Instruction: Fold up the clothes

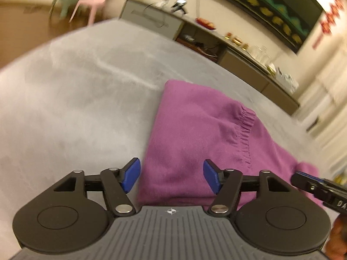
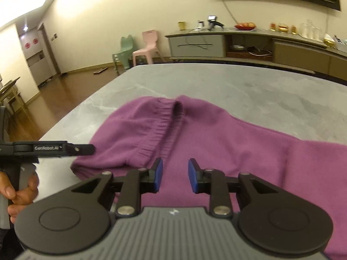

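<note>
garment: purple fleece sweatpants, lying on the grey bench, elastic waistband at the far end
left gripper: jaws wide, empty
right gripper: jaws partly apart, empty
handling: looks soft, light, floppy; I'd pinch the thicker waistband hem

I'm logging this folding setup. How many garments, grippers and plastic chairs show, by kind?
Purple garment on the grey table: 1
Grippers, left gripper and right gripper, both with jaws apart: 2
Plastic chairs, pink chair and green chair: 2
Total: 5
</note>
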Action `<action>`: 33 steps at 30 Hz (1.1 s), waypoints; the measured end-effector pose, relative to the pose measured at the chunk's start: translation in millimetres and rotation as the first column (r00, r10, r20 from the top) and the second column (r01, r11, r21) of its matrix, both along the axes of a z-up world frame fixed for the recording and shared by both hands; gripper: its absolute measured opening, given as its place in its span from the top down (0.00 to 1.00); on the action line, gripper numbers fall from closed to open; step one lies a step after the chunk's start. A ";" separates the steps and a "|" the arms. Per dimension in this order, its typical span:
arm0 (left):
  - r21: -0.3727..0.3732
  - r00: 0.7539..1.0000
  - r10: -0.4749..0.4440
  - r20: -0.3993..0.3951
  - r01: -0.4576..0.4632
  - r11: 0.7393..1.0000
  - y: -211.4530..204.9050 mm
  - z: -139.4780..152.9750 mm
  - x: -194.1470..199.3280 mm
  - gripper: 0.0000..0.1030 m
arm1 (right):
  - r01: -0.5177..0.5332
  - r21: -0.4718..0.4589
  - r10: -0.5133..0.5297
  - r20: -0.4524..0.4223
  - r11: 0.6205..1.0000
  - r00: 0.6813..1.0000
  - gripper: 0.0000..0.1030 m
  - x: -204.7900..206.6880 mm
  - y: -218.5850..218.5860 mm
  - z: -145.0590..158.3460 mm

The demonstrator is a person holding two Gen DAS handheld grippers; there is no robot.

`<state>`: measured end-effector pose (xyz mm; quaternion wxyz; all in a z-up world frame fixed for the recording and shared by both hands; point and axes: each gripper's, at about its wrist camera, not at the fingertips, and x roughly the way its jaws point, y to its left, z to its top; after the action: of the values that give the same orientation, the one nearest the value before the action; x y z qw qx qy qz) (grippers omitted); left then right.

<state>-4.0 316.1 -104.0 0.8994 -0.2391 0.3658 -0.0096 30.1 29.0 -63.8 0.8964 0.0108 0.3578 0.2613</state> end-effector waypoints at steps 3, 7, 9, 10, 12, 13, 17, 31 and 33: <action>-0.052 1.000 0.007 0.004 -0.007 0.999 1.6 -1.5 -3.6 0.28 | -0.015 -0.026 0.015 0.016 1.000 1.000 0.60 11.9 21.2 9.7; -0.082 1.000 0.007 0.006 -0.006 0.997 3.5 -2.6 -4.4 0.27 | -0.007 -0.083 0.008 0.013 0.997 1.000 0.57 31.9 43.6 17.0; -0.098 1.000 0.008 0.002 -0.008 0.995 4.7 -2.4 -3.4 0.26 | -0.005 -0.082 0.004 -0.015 0.997 1.000 0.55 37.9 45.4 13.1; -0.103 1.000 0.009 0.000 -0.009 0.995 4.7 -2.0 -2.8 0.25 | -0.004 -0.079 0.001 -0.031 0.997 1.000 0.52 40.5 45.4 10.3; -0.101 1.000 0.008 -0.001 -0.008 0.995 2.7 -1.1 -1.3 0.22 | 0.033 -0.038 -0.036 -0.082 0.999 0.996 0.33 47.1 37.9 0.1; -0.098 1.000 0.008 -0.002 -0.008 0.995 1.3 -0.8 -0.4 0.22 | 0.056 -0.015 -0.058 -0.110 0.998 0.992 0.32 50.5 33.4 -5.4; -0.089 1.000 -0.002 -0.002 0.002 0.996 -0.8 -0.8 1.2 0.21 | 0.072 0.166 -0.020 -0.295 0.984 0.955 0.35 72.5 25.7 -39.3; -0.024 0.992 -0.004 0.130 0.007 1.000 -5.9 22.0 -13.1 0.21 | 0.086 0.268 -0.033 -0.196 0.960 0.980 0.90 20.4 7.8 -13.9; -0.010 0.993 -0.041 0.113 0.042 0.999 -11.9 20.3 -8.9 0.21 | 0.120 0.218 -0.080 -0.187 0.969 0.979 0.90 12.3 -1.2 -12.8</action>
<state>-12.9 304.3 -83.7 0.9167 -0.2359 0.3193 -0.0441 42.3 27.8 -76.6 0.8661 0.1547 0.4024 0.2528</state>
